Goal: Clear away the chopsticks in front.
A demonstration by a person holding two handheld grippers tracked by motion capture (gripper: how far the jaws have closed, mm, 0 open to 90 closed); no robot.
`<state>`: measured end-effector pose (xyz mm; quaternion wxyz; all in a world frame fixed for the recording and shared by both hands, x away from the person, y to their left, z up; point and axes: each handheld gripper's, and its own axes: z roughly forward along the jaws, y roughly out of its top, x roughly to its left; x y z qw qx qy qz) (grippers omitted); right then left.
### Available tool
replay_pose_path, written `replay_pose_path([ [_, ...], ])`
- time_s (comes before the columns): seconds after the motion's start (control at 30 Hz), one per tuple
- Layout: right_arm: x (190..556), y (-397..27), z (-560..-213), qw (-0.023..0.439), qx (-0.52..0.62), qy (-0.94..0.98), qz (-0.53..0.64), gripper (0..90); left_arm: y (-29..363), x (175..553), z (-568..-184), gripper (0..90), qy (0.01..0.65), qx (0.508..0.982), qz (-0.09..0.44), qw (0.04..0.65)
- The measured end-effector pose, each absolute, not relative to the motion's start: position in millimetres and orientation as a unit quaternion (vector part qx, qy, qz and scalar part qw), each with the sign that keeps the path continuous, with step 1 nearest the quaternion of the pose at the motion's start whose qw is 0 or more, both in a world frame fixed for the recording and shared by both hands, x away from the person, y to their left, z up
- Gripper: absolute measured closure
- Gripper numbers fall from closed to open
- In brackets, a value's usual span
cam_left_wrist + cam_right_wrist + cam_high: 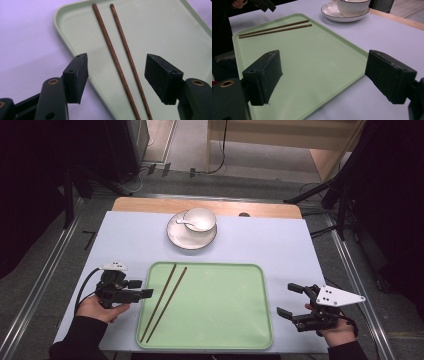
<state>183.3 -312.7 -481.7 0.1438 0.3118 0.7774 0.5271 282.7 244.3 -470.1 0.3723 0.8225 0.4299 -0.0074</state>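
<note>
Chopsticks (164,301), thin dark wood, are lying side by side in the left part of a flat green tray (220,340) on the table (280,240); the left tongs (142,289) are hovering just beside the tray's left rim, the right tongs (290,300) off its right edge. A white bowl (200,218) with a spoon (183,223) is sitting on a saucer (175,237) beyond.

Left gripper view: the jaws are gaping wide, both sticks (120,62) running between them below.

Right gripper view: the jaws are standing wide apart over the tray's (317,62) near edge, the sticks (277,28) lying well off

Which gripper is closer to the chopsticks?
Left. The left gripper sits just beside the chopsticks at the tray's left edge; the right gripper is off the tray's far right side.
</note>
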Motion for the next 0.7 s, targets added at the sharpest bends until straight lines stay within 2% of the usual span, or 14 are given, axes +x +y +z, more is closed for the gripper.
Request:
replay_pose_path([
  [0.3,184,-314,-482,0.145,0.318,0.775,0.527,14.7,267,278,-467,34.4,0.398,0.834,0.041,0.379],
  [0.7,183,-320,-481,0.149,0.324,0.769,0.530,14.7,290,272,-462,31.2,0.407,0.819,0.075,0.398],
])
